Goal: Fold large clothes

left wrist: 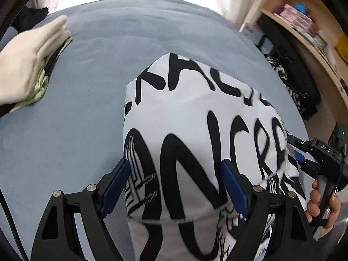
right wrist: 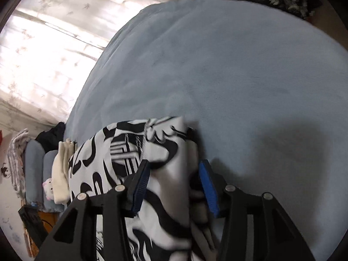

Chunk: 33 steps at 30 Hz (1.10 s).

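Both of my grippers sit over the white garment with black lettering [left wrist: 191, 117], which lies folded on the blue-grey bedspread [left wrist: 87, 108]. My left gripper [left wrist: 176, 187] is spread wide above the print. My right gripper [right wrist: 174, 187] straddles a bunched edge; blur hides whether it pinches, so I cannot tell. Cream folded clothes [left wrist: 28, 61] lie well apart.

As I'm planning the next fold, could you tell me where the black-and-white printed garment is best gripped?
Probably at the near edge of the printed garment, one gripper per side, coming in low from the person's side. It lies lengthwise on the blue bedcover, and the open left gripper and right gripper already straddle that end.
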{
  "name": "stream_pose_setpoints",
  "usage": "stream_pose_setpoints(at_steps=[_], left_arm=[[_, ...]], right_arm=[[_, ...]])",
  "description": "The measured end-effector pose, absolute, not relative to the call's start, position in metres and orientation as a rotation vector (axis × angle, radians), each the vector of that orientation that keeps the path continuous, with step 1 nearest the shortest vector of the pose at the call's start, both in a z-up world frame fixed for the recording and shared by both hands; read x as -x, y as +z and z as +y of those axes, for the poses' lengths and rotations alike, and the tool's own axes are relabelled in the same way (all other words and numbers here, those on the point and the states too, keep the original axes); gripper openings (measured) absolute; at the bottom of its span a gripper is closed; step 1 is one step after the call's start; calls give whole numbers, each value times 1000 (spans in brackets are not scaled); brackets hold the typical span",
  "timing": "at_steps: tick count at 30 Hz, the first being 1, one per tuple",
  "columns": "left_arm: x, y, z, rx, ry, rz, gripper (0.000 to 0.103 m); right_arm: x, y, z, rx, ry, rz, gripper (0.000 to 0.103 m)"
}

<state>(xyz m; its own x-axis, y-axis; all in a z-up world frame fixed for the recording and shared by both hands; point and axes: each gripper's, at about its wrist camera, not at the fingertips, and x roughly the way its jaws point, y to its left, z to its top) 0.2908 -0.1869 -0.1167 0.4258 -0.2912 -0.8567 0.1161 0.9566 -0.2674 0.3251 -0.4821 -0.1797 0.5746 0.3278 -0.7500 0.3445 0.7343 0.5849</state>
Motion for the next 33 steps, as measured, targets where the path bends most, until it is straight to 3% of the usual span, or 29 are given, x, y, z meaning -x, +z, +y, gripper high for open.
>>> stream_pose_setpoints(at_steps=[2,3,4,5,9,15,18,23,24,26,29,33], left_arm=[[-298,-117,-190,178,-231,1099,88],[-300,-117,-191,170,-225,1095,88],[-303,-116,-193,155,-211,1083,88],[-305,-115,-194,137,-195,1069,88],[-306,-118,-194,90,-164,1035,88],[-309,-130,-190,128,-215,1053,88],[-303,-120,-189,94,-207,1025,88],[-264,-75,-183,48,-154,747,86],[-262,-71,-182,62,-156,731,82],[-268,-66,-181,108,-193,737,49],[-293,-80,-182,182,-222,845,17],[-315,-102,-185,275,-268,924,11]], right_arm=[[-337,-184,-475,-757,17,995,46],[-341,-182,-469,-731,30,982,32],[-344,-180,-464,-702,36,983,8],[-347,-176,-456,-671,51,985,4],[-343,-158,-427,-462,-7,941,3],[-342,-181,-431,-419,-99,1023,4],[-334,-169,-431,-413,-143,1032,15],[-315,-121,-386,-275,-126,889,28],[-315,-113,-374,-276,-84,855,31],[-320,-106,-356,-338,24,837,38],[-339,-110,-326,-407,153,829,38],[-379,-140,-315,-508,213,907,38]])
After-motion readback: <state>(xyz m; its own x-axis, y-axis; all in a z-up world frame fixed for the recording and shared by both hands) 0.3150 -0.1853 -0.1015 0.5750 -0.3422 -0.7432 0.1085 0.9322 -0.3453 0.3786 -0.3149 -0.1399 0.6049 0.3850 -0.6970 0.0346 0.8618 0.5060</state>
